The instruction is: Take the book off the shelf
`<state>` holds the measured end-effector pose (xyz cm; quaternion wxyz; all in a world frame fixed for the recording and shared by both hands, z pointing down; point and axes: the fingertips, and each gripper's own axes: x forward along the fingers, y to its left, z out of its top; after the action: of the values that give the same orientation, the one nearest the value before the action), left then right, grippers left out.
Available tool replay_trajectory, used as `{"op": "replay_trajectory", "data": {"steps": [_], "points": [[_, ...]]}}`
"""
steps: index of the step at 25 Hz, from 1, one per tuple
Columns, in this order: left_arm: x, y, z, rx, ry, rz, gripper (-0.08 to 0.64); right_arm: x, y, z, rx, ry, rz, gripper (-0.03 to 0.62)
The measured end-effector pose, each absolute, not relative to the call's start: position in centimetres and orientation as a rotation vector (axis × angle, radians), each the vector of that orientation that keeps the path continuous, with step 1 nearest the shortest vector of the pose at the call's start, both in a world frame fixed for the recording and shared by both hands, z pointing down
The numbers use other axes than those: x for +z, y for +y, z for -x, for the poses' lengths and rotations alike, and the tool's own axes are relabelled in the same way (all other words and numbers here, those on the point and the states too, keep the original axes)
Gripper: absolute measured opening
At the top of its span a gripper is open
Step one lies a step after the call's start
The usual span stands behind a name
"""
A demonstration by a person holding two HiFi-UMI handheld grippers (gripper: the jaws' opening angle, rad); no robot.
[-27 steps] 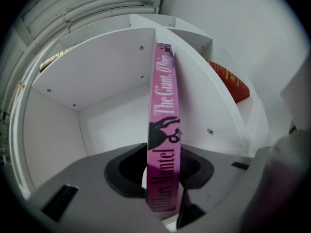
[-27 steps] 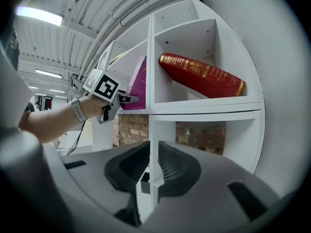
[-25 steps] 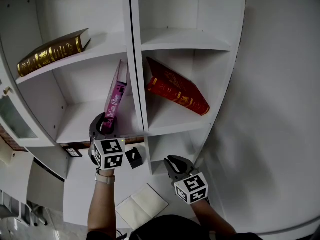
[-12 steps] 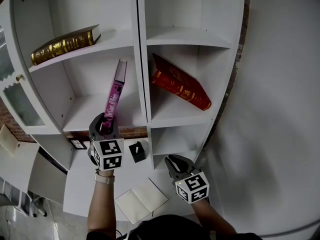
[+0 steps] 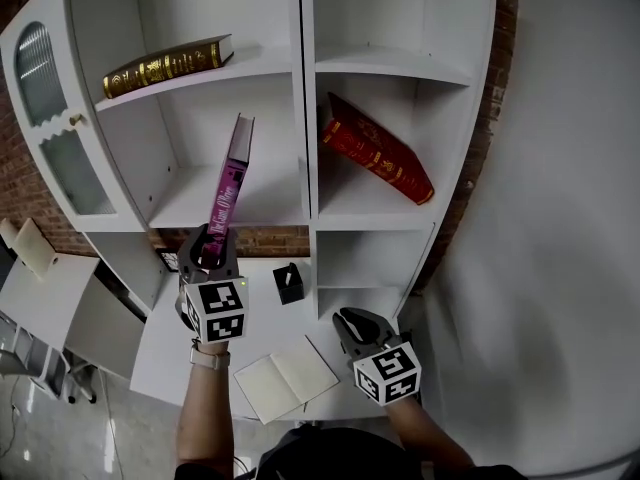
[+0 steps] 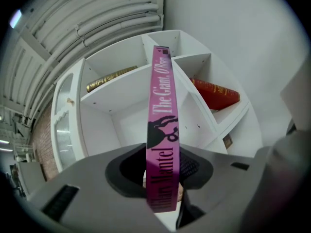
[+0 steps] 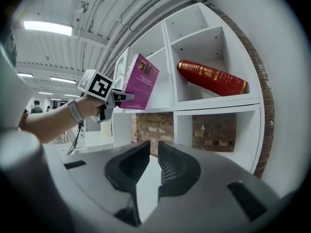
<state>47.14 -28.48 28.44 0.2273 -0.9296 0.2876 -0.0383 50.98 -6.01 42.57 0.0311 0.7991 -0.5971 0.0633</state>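
Note:
A pink book [image 5: 228,183] stands nearly upright, spine toward me, with its lower end clamped in my left gripper [image 5: 208,253] in front of the white shelf unit's [image 5: 305,118] middle-left bay. In the left gripper view the pink book [image 6: 163,130] runs up from between the jaws of the left gripper [image 6: 163,166], whose pads press on its covers. My right gripper [image 5: 355,326] hangs lower right, over the table edge; the right gripper [image 7: 156,161] has its jaws together with nothing between them. From there I see the pink book [image 7: 141,81] out to the left.
A red book [image 5: 378,160] leans in the right bay. A brown and gold book [image 5: 168,64] lies on the upper left shelf. On the white table [image 5: 170,358] below are an open notebook [image 5: 285,380] and a small black box [image 5: 289,283]. A glass-door cabinet [image 5: 60,138] stands left.
The pink book has come away from the shelf's divider and stands straighter in the left gripper. The head view has swung, showing more table and cabinet. The right gripper has hardly moved.

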Motion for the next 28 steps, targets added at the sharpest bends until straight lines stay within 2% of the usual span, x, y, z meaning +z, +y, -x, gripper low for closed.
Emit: {"op": "replay_trajectory", "data": {"steps": [28], "points": [[29.9, -29.4, -29.0, -0.129, 1.012, 2.482, 0.137, 44.1, -10.7, -38.5, 0.216, -2.068, -2.241, 0.058]]}}
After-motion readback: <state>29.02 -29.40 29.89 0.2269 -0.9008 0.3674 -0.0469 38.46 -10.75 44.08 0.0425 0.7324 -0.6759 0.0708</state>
